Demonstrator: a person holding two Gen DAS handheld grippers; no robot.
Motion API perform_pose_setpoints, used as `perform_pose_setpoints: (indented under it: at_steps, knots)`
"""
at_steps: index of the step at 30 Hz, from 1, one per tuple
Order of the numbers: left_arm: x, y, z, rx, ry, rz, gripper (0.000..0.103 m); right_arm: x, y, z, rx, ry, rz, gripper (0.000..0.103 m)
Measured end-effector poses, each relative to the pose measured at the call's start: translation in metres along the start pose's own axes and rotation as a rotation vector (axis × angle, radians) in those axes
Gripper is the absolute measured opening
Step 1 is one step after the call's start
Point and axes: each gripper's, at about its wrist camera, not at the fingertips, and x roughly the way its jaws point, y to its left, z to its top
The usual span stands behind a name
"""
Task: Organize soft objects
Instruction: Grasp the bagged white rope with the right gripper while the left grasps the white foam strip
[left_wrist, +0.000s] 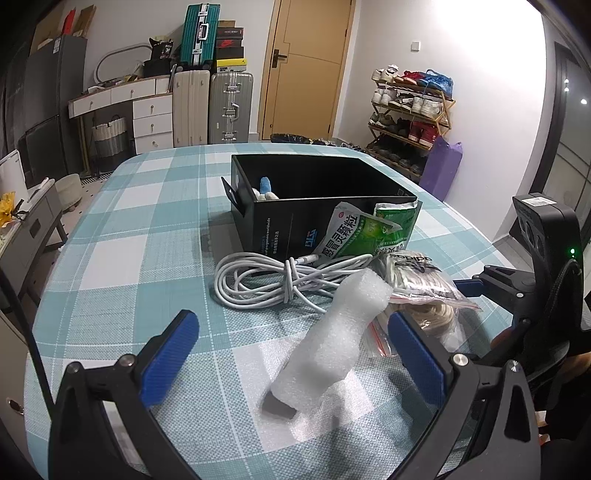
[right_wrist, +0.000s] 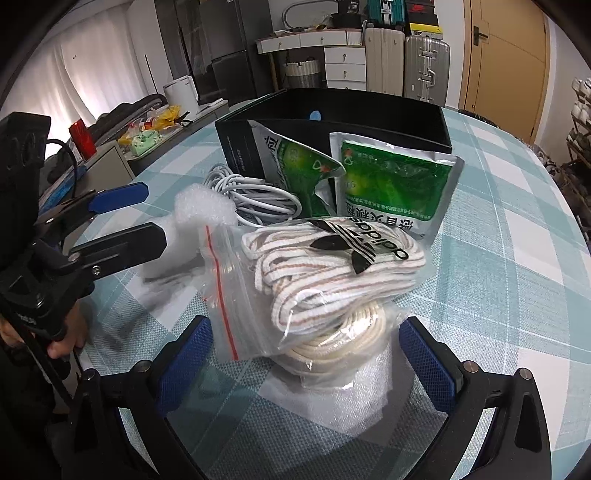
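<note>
White foam roll lies between the spread fingers of the left gripper, untouched, on the checked tablecloth. Beyond it: one coiled white cable, two green sachets and a black box (something blue inside, perhaps cloth).

Right wrist view: the right gripper gapes around one zip bag of laces.

Your foam wrap looks matt and pebbled; the laces' bag is glossy clear plastic, the cloth woven, the box probably smooth card.
</note>
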Motion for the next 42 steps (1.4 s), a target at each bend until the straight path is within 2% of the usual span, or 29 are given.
perform_pose_setpoints:
  at_steps: [6,13,28,31,42]
  knots:
    - [-0.001,0.001,0.0,-0.008,0.002,-0.003,0.103,0.002,0.001,0.0,-0.002,-0.008,-0.018,0.101]
    - [-0.001,0.001,0.001,-0.006,0.002,-0.003,0.103,0.001,0.002,0.001,-0.003,-0.021,-0.027,0.092]
    - [0.0,0.0,0.0,0.001,0.004,0.002,0.103,-0.01,-0.007,-0.008,-0.022,-0.05,-0.029,0.047]
    - [0.0,0.0,0.0,0.0,0.004,0.003,0.103,-0.013,-0.006,-0.011,-0.025,-0.057,-0.021,0.042]
    - [0.003,-0.008,0.0,0.047,0.039,0.043,0.103,-0.038,-0.015,-0.029,-0.02,-0.105,-0.014,0.038]
